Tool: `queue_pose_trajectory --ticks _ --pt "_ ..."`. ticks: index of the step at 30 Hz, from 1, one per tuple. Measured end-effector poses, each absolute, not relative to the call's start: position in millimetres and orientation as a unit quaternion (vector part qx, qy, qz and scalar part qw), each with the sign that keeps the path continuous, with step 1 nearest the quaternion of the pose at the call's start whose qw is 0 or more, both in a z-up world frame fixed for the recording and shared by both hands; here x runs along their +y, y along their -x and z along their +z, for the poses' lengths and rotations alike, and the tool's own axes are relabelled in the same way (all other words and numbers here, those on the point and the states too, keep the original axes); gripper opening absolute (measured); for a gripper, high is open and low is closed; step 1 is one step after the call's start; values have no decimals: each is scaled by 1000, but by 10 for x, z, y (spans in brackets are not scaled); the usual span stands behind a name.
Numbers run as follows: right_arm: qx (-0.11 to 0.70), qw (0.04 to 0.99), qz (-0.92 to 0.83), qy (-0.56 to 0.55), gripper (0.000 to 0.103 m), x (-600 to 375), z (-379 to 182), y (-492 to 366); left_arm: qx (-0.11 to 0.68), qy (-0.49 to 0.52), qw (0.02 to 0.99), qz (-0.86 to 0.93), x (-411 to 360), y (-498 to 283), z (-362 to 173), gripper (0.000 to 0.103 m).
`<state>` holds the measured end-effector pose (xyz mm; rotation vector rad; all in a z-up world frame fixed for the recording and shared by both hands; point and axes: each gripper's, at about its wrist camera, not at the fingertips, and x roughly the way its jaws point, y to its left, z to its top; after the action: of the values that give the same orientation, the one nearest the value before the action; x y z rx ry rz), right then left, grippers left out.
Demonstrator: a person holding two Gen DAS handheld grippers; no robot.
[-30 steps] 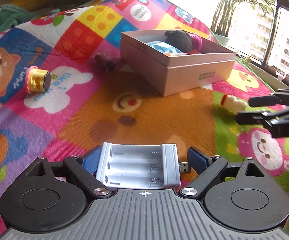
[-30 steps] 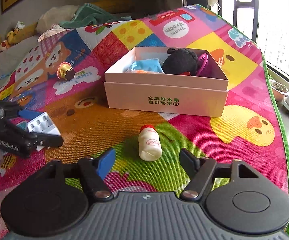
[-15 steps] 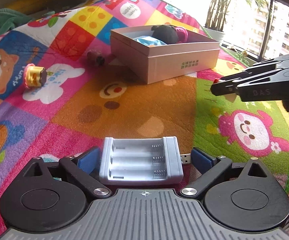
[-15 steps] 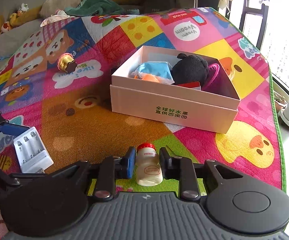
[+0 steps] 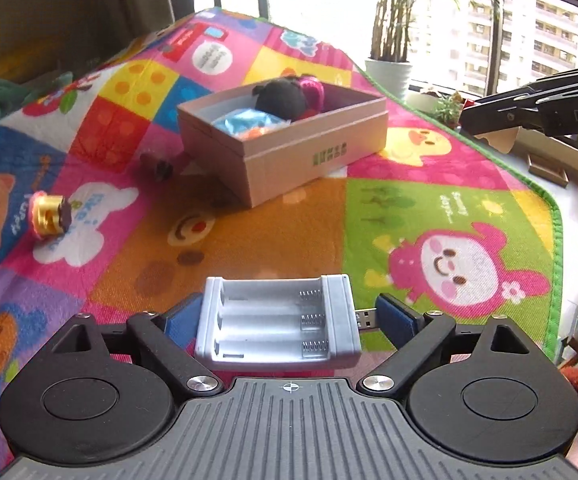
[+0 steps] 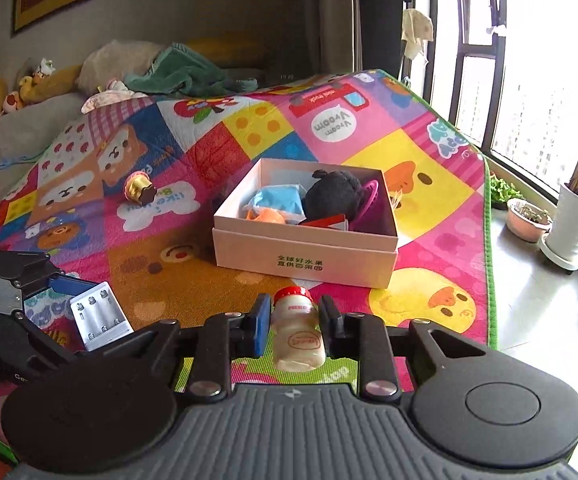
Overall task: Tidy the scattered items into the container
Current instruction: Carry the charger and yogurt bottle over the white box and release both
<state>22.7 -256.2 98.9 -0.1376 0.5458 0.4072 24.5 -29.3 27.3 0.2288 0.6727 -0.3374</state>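
My left gripper (image 5: 289, 314) has a grey battery charger (image 5: 277, 328) between its blue pads; the jaws are closing, one pad at the charger's left end and the other against its USB plug. My right gripper (image 6: 295, 320) is shut on a small white drink bottle (image 6: 297, 336) with a red cap, held above the play mat. Beyond both stands the pink cardboard box (image 6: 305, 256), open, with a black plush, a blue packet and several other items inside. A gold toy (image 5: 49, 214) lies on its side on the mat, left of the box.
A small dark object (image 5: 161, 166) lies by the box's left corner. The mat's green edge (image 5: 555, 220) borders bare floor with potted plants (image 6: 577, 216) by the window. Cushions and a green towel (image 6: 177, 76) are piled behind the mat.
The right gripper closed on the bottle and raised it off the mat. The left gripper rose slightly and turned, the charger staying between its pads.
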Motion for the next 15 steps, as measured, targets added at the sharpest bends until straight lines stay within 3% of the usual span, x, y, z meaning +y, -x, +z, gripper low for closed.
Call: queue_pose_trajectory --ticks 8,15 --pt "214 961 175 33 25 -2814 1379 -325 232 -160 943 -180 -576 -618 905 95" --pt "202 964 175 -9 25 -2930 1558 -855 238 -117 943 -201 -831 -1491 961 95"
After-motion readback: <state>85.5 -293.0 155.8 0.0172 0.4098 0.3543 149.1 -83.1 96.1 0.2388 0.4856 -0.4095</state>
